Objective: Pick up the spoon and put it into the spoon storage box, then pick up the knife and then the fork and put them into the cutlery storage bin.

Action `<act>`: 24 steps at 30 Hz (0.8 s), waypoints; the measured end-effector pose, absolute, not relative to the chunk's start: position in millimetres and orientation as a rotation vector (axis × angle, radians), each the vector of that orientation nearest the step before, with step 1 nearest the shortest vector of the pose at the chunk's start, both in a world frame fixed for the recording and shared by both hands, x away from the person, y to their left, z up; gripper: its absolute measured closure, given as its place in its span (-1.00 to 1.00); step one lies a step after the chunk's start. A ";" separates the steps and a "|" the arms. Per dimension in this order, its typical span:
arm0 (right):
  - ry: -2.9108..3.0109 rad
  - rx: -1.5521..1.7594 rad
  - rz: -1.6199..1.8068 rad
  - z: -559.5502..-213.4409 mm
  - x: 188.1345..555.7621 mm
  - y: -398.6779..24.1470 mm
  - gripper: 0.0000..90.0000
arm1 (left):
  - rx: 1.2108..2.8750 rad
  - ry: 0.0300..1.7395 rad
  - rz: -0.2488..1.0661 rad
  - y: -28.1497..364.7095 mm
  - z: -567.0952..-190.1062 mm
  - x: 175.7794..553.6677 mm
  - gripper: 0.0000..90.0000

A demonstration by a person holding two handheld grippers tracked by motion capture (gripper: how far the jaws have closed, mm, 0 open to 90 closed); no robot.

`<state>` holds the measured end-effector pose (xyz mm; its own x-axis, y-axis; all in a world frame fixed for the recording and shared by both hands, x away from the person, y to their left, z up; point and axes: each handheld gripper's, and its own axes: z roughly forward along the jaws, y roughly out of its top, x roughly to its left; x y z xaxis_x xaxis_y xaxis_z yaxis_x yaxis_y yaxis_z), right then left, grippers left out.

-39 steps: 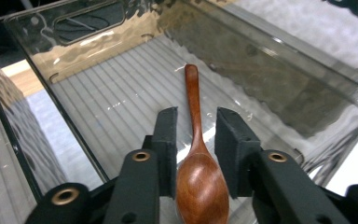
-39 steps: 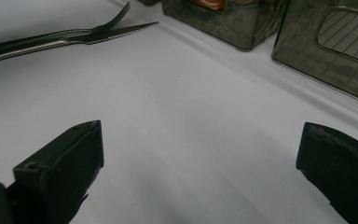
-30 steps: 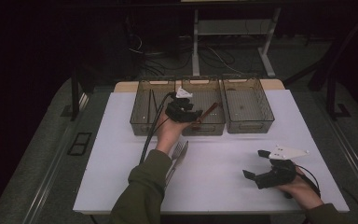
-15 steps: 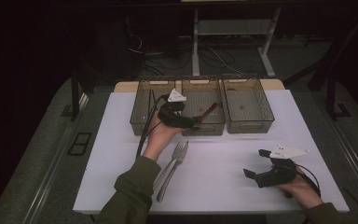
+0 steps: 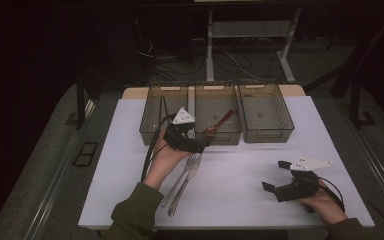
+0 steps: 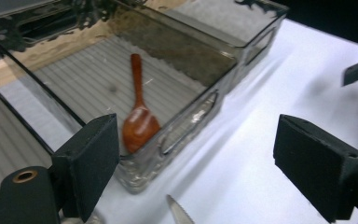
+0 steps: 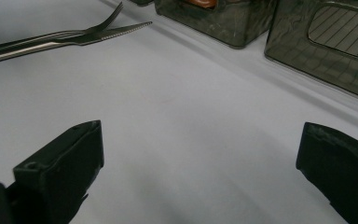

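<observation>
Pulled back from the middle bin (image 5: 218,120) since the earlier frame, the left tongs (image 5: 206,145) hovered just short of its near wall, their jaws having just been opening and now spread wide with nothing between them. Nearest the person, the right tongs (image 5: 275,176) rested spread and empty on the white worktop (image 5: 240,200), well to the right of the bin. A fork (image 5: 182,177) and a knife (image 5: 189,181) lay side by side just in front of the bin. Inside it sat the wooden spoon (image 6: 139,116), reddish-brown and glossy, bowl against the near wall, handle angled toward the far end. A careless swing of the left tongs risked knocking the bin's rim or scattering the cutlery below.
</observation>
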<state>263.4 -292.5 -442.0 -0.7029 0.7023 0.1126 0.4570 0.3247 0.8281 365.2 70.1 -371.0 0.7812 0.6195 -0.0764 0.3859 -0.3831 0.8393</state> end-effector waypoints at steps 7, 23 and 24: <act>2.323 1.051 1.320 -441.3 262.5 -292.9 -1.00 | 2.039 0.756 0.319 76.6 -378.1 351.6 -0.70; 2.318 1.053 1.312 -441.8 262.6 -293.0 -1.00 | 2.030 0.805 0.307 113.8 -392.8 315.0 -0.34; 2.317 1.055 1.309 -441.6 262.2 -292.7 -1.00 | 2.028 0.812 0.309 116.8 -393.4 312.2 -0.30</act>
<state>262.2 -292.7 -441.6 -0.6949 0.7110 0.1080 0.4593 0.3232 0.8274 312.2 116.8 -393.4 0.7531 0.6516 -0.0911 0.4265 -0.3781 0.8217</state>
